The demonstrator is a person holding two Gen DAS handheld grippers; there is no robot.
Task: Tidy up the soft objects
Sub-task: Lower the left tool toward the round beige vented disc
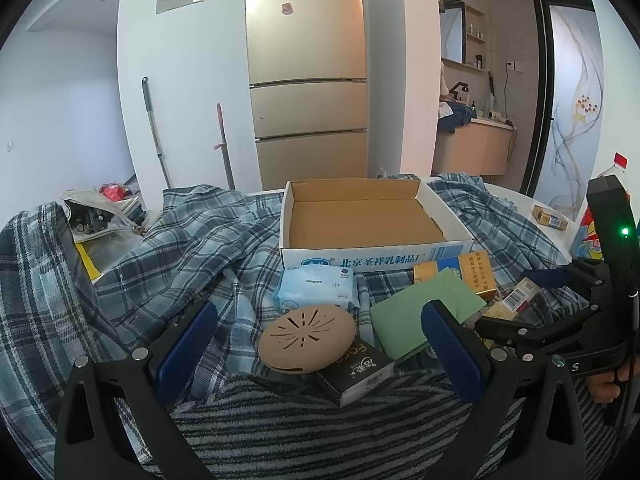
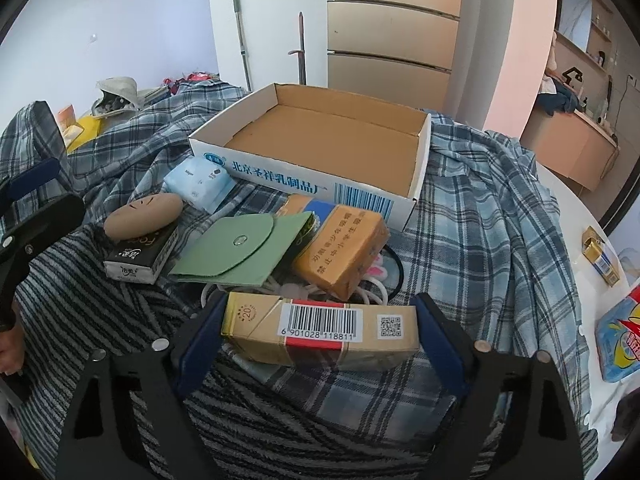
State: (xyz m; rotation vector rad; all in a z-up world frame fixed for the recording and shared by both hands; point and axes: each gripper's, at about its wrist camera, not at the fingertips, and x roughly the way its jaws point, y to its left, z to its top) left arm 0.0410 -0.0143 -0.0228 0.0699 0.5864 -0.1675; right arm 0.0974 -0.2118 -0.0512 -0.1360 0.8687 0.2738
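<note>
Two tongs in frame: the right tongs (image 2: 318, 334) are clamped on a tan cigarette carton with a barcode and a red stripe (image 2: 320, 330), blue pads pressing both short ends, carton held just above the checked cloth. Left tongs (image 1: 320, 340) are spread wide apart with nothing between the pads, hovering over a tan round silicone case with slits (image 1: 307, 338) that leans on a black tissue pack with white lettering (image 1: 354, 370). Both sit on a grey-and-black striped towel (image 1: 280, 428) at the near edge. Blue-and-white plaid shirt (image 2: 492, 208) is crumpled across the round white table (image 2: 560, 188), under everything. Open white cardboard box with a brown inside and blue printed characters (image 2: 320, 178) sits on the shirt at the middle, nothing in it. Light blue soft pack of wipes (image 1: 317, 287) lies touching the box's front wall. Green felt pouch with a snap flap (image 2: 240, 250) lies between the black pack and an orange cigarette pack with dark characters (image 2: 342, 252), which is tilted and rests on white cables and a black hair tie (image 2: 394, 276). Small gold-and-blue pack (image 2: 600, 258) lies on bare table at the right, well apart from the pile; blue-and-yellow soap bag (image 2: 618, 340) is near it at the edge. Gold fridge (image 1: 306, 80) stands behind the table.
</note>
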